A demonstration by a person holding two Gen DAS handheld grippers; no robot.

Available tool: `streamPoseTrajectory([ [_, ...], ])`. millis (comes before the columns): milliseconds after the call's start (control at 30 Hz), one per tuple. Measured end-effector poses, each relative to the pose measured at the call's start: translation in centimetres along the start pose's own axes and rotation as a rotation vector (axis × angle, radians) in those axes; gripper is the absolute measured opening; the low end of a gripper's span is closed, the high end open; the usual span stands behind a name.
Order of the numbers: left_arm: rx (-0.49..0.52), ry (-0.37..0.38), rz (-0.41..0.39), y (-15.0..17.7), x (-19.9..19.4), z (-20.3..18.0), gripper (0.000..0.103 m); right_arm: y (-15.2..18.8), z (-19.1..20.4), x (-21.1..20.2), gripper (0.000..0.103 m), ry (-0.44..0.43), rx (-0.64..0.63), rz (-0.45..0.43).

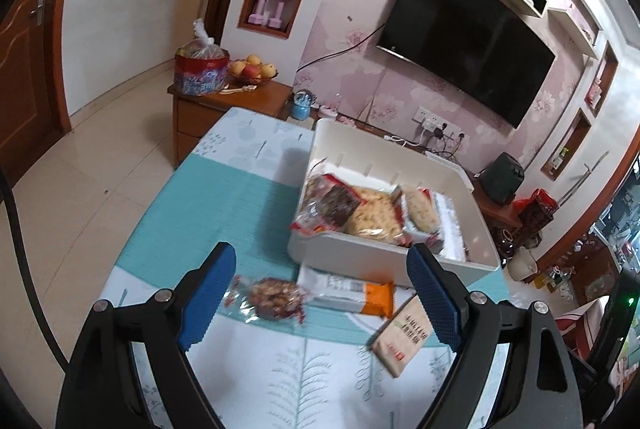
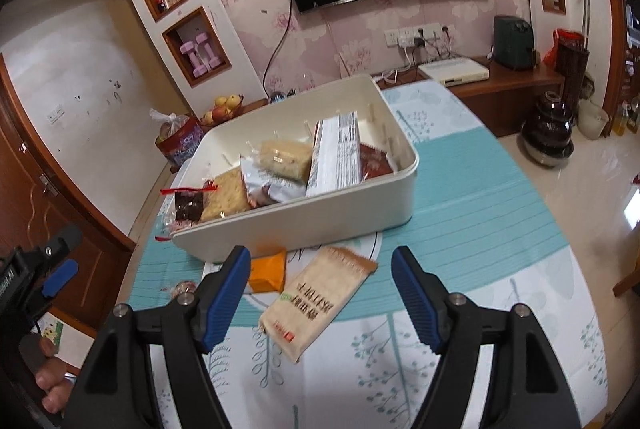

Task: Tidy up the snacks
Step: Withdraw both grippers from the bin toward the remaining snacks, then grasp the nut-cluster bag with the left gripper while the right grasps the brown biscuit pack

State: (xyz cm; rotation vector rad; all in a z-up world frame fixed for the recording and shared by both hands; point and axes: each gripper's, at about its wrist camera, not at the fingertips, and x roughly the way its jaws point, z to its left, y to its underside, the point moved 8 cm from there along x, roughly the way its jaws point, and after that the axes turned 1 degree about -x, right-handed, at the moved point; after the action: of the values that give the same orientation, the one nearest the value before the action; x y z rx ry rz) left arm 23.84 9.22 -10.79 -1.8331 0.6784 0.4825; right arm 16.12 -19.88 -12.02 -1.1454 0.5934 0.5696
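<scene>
Your left gripper [image 1: 320,293] hangs above the table with its fingers spread wide and nothing between them; the clear nut-snack packet [image 1: 268,299] lies on the tablecloth [image 1: 208,197] just inside the left pad, the orange-ended packet [image 1: 352,293] beside it. Your right gripper [image 2: 320,293] is likewise spread and empty; the beige packet [image 2: 316,299] lies flat on the cloth between its fingers. White bin [image 2: 304,225], partly filled, sits just beyond both.
</scene>
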Motion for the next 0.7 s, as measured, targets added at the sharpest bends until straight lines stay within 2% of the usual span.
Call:
streamPoseTrajectory([
  [300,-0.022,-0.047,0.067,2.4,2.5,3.0,0.087,2.4,0.5,2.6,0.073,-0.016,0.082,0.132],
  [500,-0.025,-0.041,0.161,4.6,5.6,4.1,0.087,4.2,0.1,5.6,0.073,-0.039,0.186,0.252],
  [700,0.006,-0.084,0.234,6.5,8.2,4.4,0.087,5.8,-0.7,8.1,0.073,-0.030,0.285,0.337],
])
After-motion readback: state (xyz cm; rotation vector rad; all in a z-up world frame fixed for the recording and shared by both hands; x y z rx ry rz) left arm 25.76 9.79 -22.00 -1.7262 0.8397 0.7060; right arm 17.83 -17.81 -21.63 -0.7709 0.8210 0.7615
